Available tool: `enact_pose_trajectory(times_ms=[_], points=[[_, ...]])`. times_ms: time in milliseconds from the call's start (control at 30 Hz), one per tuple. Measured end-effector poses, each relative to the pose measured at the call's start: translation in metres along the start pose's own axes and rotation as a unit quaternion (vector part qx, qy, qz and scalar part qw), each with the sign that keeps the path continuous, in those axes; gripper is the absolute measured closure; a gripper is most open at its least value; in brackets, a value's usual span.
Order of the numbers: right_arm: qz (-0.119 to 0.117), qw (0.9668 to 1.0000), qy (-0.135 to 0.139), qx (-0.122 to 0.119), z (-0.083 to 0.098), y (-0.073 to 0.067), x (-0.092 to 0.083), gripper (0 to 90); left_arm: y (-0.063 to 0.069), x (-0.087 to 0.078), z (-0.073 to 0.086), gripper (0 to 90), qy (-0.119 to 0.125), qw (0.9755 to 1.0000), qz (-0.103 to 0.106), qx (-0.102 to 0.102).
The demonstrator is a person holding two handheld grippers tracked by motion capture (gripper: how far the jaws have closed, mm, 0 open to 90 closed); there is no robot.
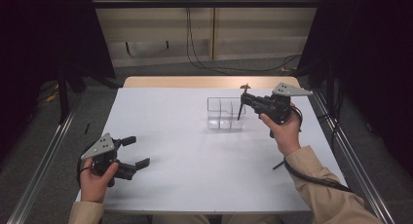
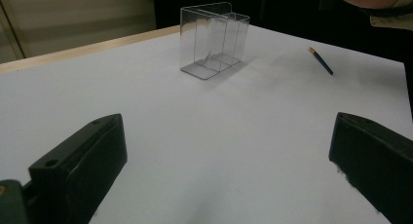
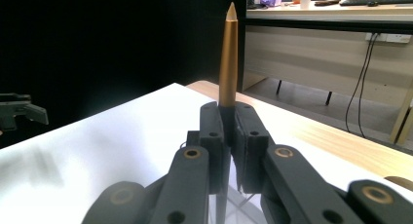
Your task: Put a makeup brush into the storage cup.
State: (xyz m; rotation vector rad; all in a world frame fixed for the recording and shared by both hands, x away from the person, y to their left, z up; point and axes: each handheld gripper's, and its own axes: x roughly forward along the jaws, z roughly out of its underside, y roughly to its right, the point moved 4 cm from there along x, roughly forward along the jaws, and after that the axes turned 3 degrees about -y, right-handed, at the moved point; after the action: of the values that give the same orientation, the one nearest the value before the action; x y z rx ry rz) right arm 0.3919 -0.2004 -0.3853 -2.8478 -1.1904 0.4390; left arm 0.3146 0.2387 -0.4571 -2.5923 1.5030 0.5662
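Clear plastic organizer (image 1: 223, 115) sits on the white table (image 1: 185, 156) toward the far right part, well back from the near edge, open compartments facing up. Right hand-held gripper (image 1: 245, 103) is clamped on a slim brush or pen with a gold-brown handle (image 3: 227, 58), held roughly upright with the lower end hanging right over the organizer's right-hand compartments, so my guess is it's about to get dropped in standing up, which is why it's pinched mid-shaft and kept vertical. Can't tell whether the tip is already inside a slot or just above it. Left hand-held gripper (image 1: 135, 151) is parked near the front-left corner, jaws wide apart and holding nothing, just resting out of the way, pointed toward the organizer. Looks like a one-handed job here.
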Motion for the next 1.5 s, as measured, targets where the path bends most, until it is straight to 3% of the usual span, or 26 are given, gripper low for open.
enact_pose_trajectory(times_ms=[800,1500], points=[[0.027,0.9996,0.003,-0.003,-0.02,0.017,0.008,83.6,-0.001,0.001,0.001,0.4,-0.001,1.0,0.002,-0.002],[0.047,0.9988,-0.008,-0.008,-0.012,0.025,0.019,83.6,-0.002,-0.002,0.001,0.3,0.003,1.0,0.002,0.003]])
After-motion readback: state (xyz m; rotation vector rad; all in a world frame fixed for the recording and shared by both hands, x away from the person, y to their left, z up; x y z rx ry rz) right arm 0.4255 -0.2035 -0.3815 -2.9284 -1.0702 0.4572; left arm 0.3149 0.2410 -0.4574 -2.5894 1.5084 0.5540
